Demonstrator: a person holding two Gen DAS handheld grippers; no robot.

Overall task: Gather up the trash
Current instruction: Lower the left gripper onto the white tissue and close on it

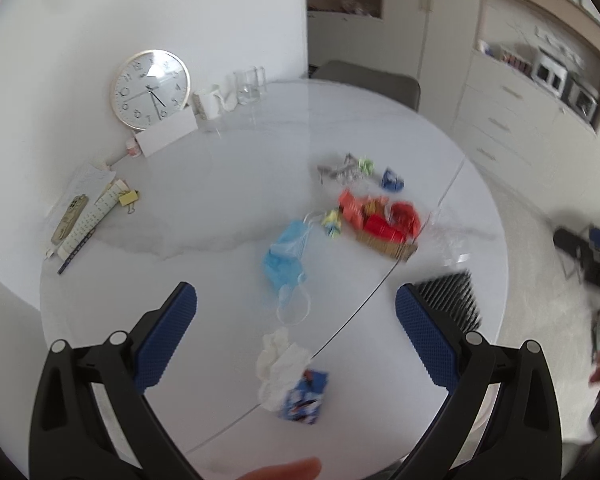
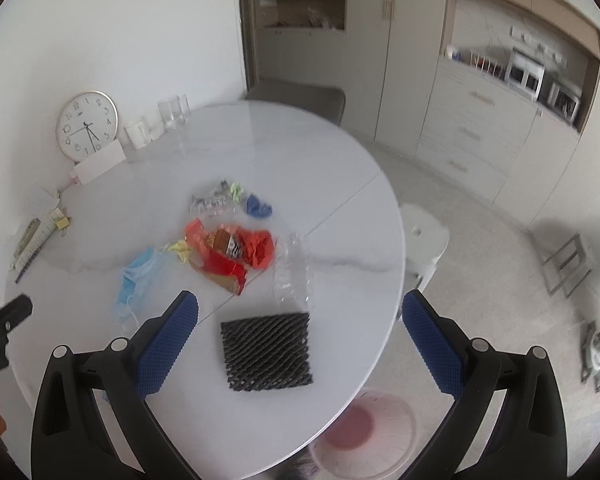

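Both claws hang over the near edge of the round white marble counter (image 2: 260, 152), each with its blue-padded fingers spread wide and nothing between them. Under the left claw (image 1: 296, 300) lies a crumpled white tissue (image 1: 278, 368) touching a small blue printed wrapper (image 1: 304, 398), both close to the counter's near rim. Under the right claw (image 2: 300, 304) sits a square of black foam netting (image 2: 267, 354), lying flat just beside the seam that crosses the counter. Below the counter's edge on that side, a clear plastic bin with a pinkish bottom (image 2: 366, 428) stands on the floor. A little farther in, a light blue face mask (image 1: 286, 254) lies with its ear loop trailing toward the near side, and a crushed clear plastic bottle (image 2: 290, 270) rests just beyond the netting. Past these is the main heap: red and orange snack wrappers (image 2: 230, 248) piled together, a small yellow wrapper (image 2: 182, 250) beside them, then silver foil scraps (image 2: 210, 202), a green scrap (image 2: 236, 190) and a blue crumpled wrapper (image 2: 258, 206). At the far side, against the wall, a round white wall clock (image 2: 87, 125) leans, with a white mug (image 2: 137, 134) and clear drinking glasses (image 2: 174, 114) next to it.
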